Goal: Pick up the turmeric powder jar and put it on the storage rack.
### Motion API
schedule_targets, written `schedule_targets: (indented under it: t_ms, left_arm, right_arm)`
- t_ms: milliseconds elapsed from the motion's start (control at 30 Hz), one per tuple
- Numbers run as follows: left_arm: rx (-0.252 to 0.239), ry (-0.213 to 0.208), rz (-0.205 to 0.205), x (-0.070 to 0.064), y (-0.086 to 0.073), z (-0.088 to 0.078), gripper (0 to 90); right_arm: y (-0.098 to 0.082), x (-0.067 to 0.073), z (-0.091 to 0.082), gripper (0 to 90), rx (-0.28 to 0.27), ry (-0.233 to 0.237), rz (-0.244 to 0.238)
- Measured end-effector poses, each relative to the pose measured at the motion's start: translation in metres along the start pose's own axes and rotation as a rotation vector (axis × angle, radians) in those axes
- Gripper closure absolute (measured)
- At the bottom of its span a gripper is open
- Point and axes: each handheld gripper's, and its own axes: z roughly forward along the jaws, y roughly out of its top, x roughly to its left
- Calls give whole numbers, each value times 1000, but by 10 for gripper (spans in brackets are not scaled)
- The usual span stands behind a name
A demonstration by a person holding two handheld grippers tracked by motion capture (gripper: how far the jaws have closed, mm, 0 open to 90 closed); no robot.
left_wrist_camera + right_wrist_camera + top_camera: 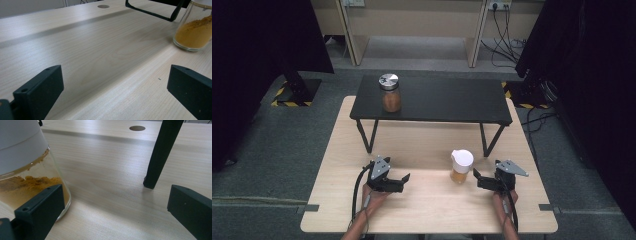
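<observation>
Jar (461, 166) of orange powder with a white lid stands upright on the table (427, 200) between the 2 grippers, just beside the right gripper (478, 177), whose jaws are spread with nothing between them. Left gripper (404, 179) is also spread and holds nothing, well apart from the jar. Risk, as I judge it: the jar sits off to one side of the right jaws, so closing now could knock it over.
</observation>
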Motion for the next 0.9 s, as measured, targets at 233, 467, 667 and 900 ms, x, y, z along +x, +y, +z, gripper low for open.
schedule_targets:
  t_ms: [233,467,667,900]
  left_arm:
    - [0,-1,1,0,0,0,0]
    - [0,-1,0,0,0,0,0]
    - [0,-1,1,0,0,0,0]
    - [0,-2,1,0,0,0,0]
  right_arm:
    - [0,0,0,13,3,3,-3]
    - [-2,-2,-2,24,-9,12,-5]
    - [-3,-5,-3,25,-15,37,-11]
    - [-5,-12,-6,25,-26,92,-8]
